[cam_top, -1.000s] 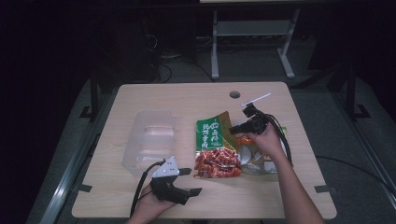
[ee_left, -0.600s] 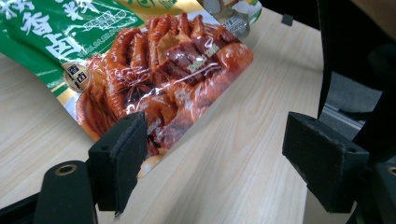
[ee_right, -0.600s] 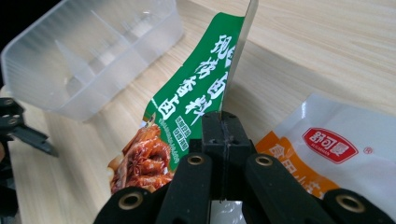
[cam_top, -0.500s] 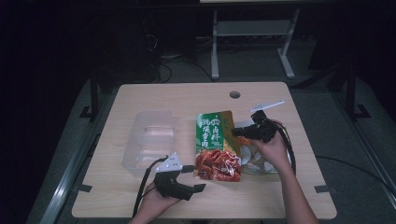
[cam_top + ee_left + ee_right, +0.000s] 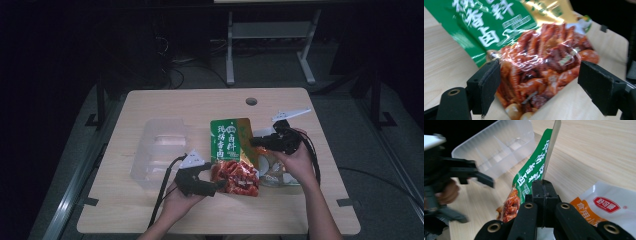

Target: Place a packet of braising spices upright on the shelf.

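The snack pouch [image 5: 231, 155] — green with white characters above, a clear window of glossy red-brown pieces below — lies mid-table [image 5: 200, 105], toward the near edge. The right gripper [image 5: 256, 141] is clamped on its right edge, tilting that side up; the left gripper [image 5: 216, 186] stands wide open around its lower end. Since earlier, the pouch has slid slightly left — and the right gripper with it.

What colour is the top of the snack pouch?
Green with white lettering on the snack pouch, clearest in the high view.
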A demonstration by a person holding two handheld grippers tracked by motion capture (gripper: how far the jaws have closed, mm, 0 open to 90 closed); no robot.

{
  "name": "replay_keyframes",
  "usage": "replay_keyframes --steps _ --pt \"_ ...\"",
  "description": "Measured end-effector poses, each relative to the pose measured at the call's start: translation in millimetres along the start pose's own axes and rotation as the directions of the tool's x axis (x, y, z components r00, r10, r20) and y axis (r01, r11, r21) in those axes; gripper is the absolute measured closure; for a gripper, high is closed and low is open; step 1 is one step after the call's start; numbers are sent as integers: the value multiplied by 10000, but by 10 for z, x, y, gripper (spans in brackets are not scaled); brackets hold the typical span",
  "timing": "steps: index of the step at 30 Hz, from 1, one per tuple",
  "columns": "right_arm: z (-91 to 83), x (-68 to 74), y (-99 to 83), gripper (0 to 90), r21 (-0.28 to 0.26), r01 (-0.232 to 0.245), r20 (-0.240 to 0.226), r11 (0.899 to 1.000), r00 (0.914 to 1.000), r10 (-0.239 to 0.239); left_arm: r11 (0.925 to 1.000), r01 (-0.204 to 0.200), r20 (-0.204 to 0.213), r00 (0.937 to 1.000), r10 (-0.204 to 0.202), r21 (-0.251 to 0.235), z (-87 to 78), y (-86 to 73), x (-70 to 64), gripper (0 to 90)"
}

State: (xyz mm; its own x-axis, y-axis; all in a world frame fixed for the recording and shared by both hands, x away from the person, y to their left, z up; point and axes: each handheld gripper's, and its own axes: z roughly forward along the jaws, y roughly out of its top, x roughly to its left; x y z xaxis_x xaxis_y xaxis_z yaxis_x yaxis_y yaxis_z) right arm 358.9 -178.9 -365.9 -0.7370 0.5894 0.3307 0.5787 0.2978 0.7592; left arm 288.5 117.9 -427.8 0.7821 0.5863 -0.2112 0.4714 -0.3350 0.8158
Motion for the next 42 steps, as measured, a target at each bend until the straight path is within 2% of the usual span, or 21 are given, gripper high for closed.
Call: replay_keyframes --steps 5,8,11,13,15,17,18,19,20,21,22,24,28,30,32,38,40,42 --pt "-64 57 28 900 -39 298 -58 9995 9995 -298 9989 432 -489 9978 -440 -178 108 56 119 181" --pt "-92 85 41 900 -149 495 -80 9987 9987 -496 9967 779 -489 9957 -789 -209 191 83 191 181" --pt "-122 92 41 900 -177 616 -71 9979 9981 -617 9914 1299 -113 9914 -1301 -139 262 79 274 182" --pt "-148 85 36 900 -294 673 -204 9973 9975 -679 9916 1290 -189 9914 -1293 -119 298 65 311 183" --pt "-153 90 36 900 -305 659 -218 9974 9975 -666 9906 1369 -62 9906 -1369 40 329 62 337 190" --pt "-157 95 38 900 -363 766 -324 9964 9964 -778 9912 1320 225 9910 -1323 115 342 76 353 262" --pt "-157 95 38 900 -363 766 -324 9964 9964 -778 9881 1535 505 9869 -1532 -37 357 88 364 262" --pt "-154 112 41 900 -362 776 -353 9963 9963 -789 9860 1668 754 9832 -1660 -50 358 104 390 358" --pt "-154 112 41 900 -362 776 -353 9963 9963 -789 9850 1727 901 9811 -1715 -63 355 119 406 358" --pt "-154 126 43 900 -352 841 -362 9958 9957 -853 9832 1827 985 9784 -1820 19 357 138 413 463" --pt "-154 126 43 900 -352 841 -362 9958 9957 -853 9816 1894 961 9769 -1908 236 350 156 420 463" --pt "-153 131 39 900 -293 901 -299 9955 9954 -909 9830 1834 889 9790 -1833 71 316 172 406 579" --pt "-161 104 24 900 -328 818 -306 9961 9961 -828 9892 1456 333 9889 -1449 -173 257 205 272 752" --pt "-180 78 14 900 -366 737 -313 9966 9967 -749 9932 1145 78 9934 -1144 -195 244 210 223 790" --pt "-206 60 3 900 -414 720 -244 9965 9970 -730 9938 1087 71 9941 -1086 -242 227 213 210 820" --pt "-220 5 -43 894 -358 590 -172 9976 9981 -596 9976 561 -451 9973 -580 -415 160 221 177 856" --pt "-200 -23 -67 859 -338 479 -153 9983 9987 -485 9972 575 -410 9974 -594 -479 149 211 174 859" --pt "-160 -58 -96 810 -342 296 -362 9990 9989 -309 9980 382 -478 9980 -406 -504 141 201 140 862"
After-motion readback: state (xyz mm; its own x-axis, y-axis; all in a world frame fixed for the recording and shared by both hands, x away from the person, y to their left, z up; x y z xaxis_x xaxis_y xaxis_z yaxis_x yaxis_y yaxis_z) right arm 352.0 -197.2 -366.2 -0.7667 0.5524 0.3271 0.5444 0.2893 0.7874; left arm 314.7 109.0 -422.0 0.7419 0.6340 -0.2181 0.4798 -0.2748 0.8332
